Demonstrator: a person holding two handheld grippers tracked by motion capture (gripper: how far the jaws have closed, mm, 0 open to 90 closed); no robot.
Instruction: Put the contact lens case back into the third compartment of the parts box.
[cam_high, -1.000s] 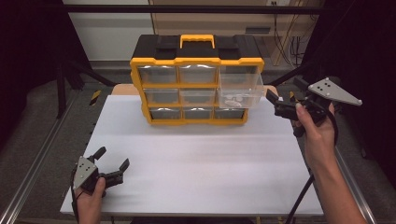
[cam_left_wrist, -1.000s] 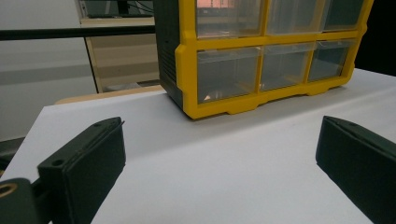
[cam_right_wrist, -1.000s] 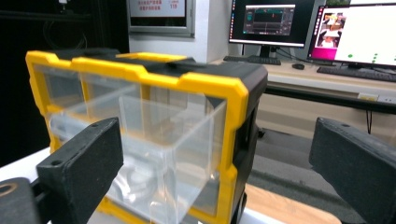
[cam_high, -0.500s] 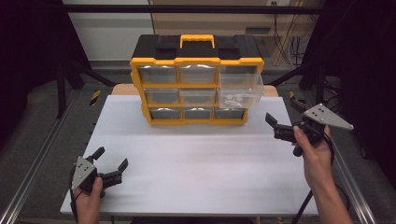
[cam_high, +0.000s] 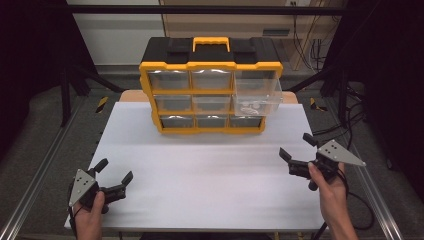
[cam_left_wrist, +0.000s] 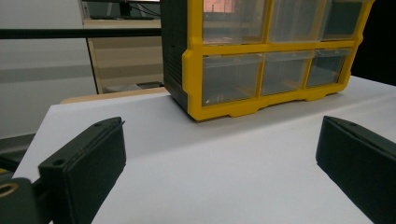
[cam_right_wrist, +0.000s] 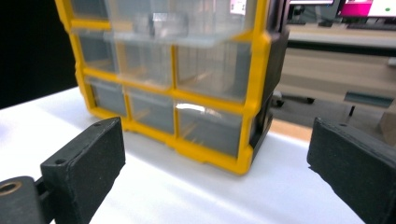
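Left tongs (cam_high: 113, 177) and right tongs (cam_high: 296, 148) spread wide, empty, low over white surface (cam_high: 210, 170). Organizer (cam_high: 210, 85) top-right drawer (cam_high: 257, 93) pulled out, contents reachable.

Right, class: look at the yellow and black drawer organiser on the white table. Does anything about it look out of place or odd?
One thing stands out: the clear plastic top-right drawer of the yellow and black drawer organiser is pulled well out, overhanging the drawers below, while the other eight sit flush. Something small and pale lies inside it. Both tools, left and right, are open and apart from it.

the high view looks forward and down on the table (cam_high: 200, 190). both gripper views sit low, sharing the yellow organizer (cam_left_wrist: 261, 70) in their upper frames.
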